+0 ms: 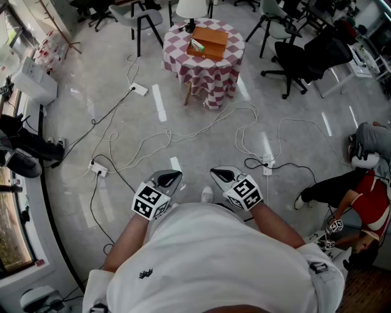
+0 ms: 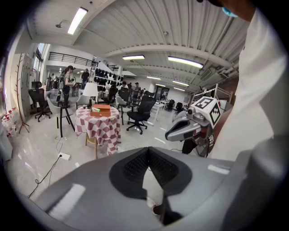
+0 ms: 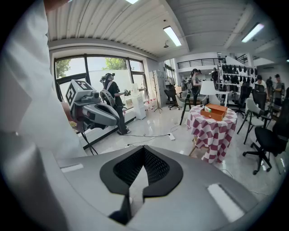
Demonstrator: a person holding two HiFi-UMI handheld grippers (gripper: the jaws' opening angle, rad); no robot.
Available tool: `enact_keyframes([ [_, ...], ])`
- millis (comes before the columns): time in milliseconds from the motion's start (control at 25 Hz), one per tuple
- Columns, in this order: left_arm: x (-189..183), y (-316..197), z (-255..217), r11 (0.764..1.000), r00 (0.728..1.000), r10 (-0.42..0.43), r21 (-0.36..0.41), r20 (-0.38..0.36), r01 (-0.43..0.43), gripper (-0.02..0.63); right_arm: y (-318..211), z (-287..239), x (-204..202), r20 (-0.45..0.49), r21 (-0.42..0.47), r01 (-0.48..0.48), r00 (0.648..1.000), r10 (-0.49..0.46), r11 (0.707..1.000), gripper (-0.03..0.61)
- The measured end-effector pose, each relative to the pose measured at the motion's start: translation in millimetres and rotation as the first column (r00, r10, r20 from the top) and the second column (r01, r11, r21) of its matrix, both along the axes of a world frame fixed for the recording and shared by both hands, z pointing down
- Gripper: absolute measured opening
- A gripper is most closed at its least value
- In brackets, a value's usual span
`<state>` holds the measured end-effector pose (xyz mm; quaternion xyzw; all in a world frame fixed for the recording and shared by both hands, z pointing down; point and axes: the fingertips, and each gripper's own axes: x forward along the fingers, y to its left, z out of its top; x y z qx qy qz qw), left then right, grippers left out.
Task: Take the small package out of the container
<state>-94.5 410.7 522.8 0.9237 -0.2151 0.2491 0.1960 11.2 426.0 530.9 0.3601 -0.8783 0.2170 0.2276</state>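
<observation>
A wooden box container (image 1: 209,43) lies on a round table with a red-and-white checked cloth (image 1: 204,70), far ahead across the floor. A small green-and-white package (image 1: 197,45) lies in the box at its left end. My left gripper (image 1: 169,179) and right gripper (image 1: 222,175) are held close to my body, both shut and empty, well short of the table. In the left gripper view the box (image 2: 101,110) sits beyond the closed jaws (image 2: 148,150). In the right gripper view the box (image 3: 215,111) is far off to the right of the closed jaws (image 3: 144,149).
Cables and power strips (image 1: 139,89) trail over the floor between me and the table. A lamp (image 1: 191,9) stands on the table behind the box. Black office chairs (image 1: 299,61) stand to its right. A person (image 1: 354,189) sits low at the right.
</observation>
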Motion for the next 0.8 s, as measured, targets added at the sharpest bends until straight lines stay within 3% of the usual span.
enact_keyframes([
  [200,49,-38,-6,0.998,1.0,0.023,0.06,-0.004,-0.023,0.055,-38,-3,47,-0.003,0.053,-0.026,1.0,0.026,0.998,0.0],
  [440,88,-52,-5,0.996,0.999,0.021,0.085,0.032,-0.024,0.055,-49,8,87,0.032,0.017,-0.013,0.999,0.012,1.0,0.0],
  [600,105,-67,-3,0.996,0.999,-0.02,0.087,0.031,0.018,0.057,-63,19,108,0.049,0.02,-0.017,0.999,0.016,1.0,0.002],
  [800,111,-90,2,0.998,1.0,-0.012,0.062,0.027,0.01,0.058,-92,24,120,0.093,0.015,-0.076,0.993,0.075,0.997,0.014],
])
